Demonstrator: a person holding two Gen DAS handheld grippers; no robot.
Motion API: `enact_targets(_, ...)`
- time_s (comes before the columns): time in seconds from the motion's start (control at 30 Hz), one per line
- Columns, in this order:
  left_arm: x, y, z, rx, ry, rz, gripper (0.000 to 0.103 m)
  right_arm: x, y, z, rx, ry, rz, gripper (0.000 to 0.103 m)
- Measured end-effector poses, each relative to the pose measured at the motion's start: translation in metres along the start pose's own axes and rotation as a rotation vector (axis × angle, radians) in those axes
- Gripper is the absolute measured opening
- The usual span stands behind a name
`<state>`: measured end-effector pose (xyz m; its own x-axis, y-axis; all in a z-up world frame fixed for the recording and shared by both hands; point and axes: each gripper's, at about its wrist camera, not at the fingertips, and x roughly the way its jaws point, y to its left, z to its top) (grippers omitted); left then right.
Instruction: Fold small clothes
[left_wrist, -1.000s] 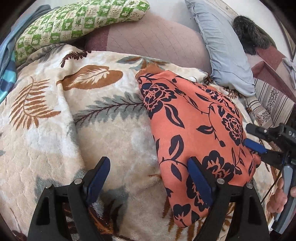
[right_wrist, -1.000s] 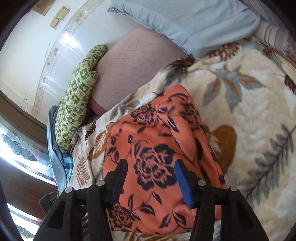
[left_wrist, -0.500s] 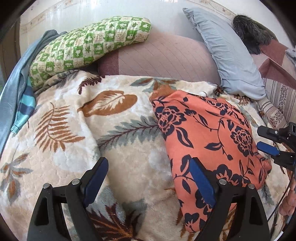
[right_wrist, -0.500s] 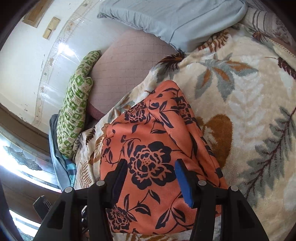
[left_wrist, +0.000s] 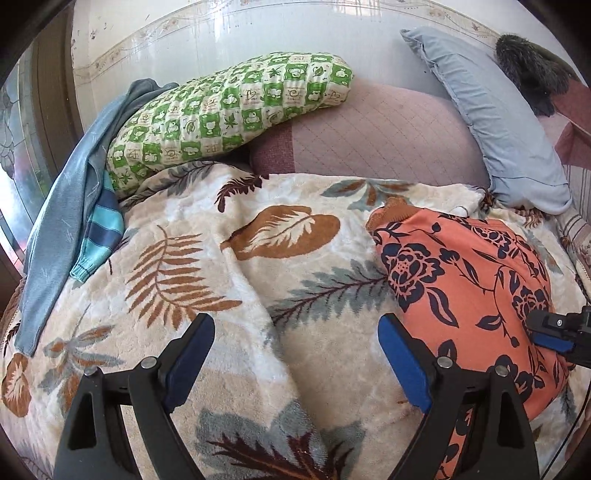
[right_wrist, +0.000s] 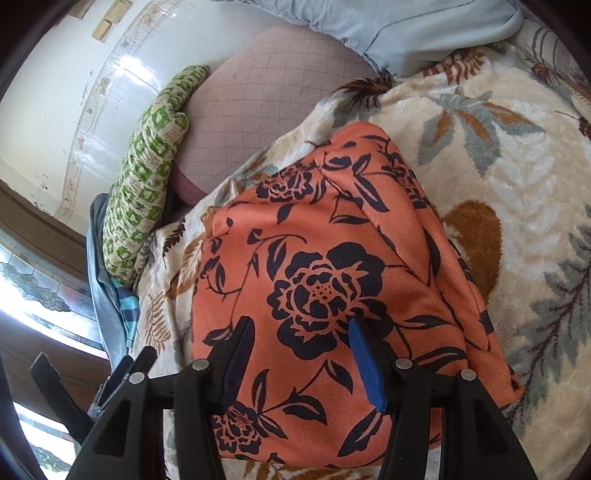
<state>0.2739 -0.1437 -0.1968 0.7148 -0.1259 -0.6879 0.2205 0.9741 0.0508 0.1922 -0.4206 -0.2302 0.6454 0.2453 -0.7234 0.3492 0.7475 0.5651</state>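
From the left wrist camera, the left gripper (left_wrist: 295, 345) hangs with its blue-padded jaws spread wide and nothing between them, above the leaf-print fleece blanket (left_wrist: 221, 295). The folded orange floral garment (left_wrist: 469, 291) lies on the blanket to the right, just beside the right-hand finger. Behind are a green checked pillow (left_wrist: 229, 110), a mauve quilted cushion (left_wrist: 373, 140), a pale blue pillow (left_wrist: 495, 122) and a blue striped sweater (left_wrist: 85, 210)

From the right wrist camera, the right gripper (right_wrist: 299, 350) is parted, empty, over the orange floral garment (right_wrist: 321, 266), which rests as a compact folded bundle on the blanket (right_wrist: 517, 184)
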Motion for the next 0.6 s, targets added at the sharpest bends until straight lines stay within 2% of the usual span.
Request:
enact_targets(0.3, 0.000, -0.001, 0.000, 0.007, 0.000, 0.003, 0.090, 0.007, 0.008, -0.002, -0.063, -0.001, -0.041, 0.059)
enact_targets(0.47, 0.000, 0.000, 0.000, 0.000, 0.001, 0.003, 0.090, -0.005, 0.006, 0.002, -0.029, -0.015, 0.000, 0.059)
enact_targets(0.6, -0.001, 0.000, 0.000, -0.001, -0.001, 0.005, 0.090, -0.022, 0.011, 0.004, -0.047, -0.075, 0.034, 0.059)
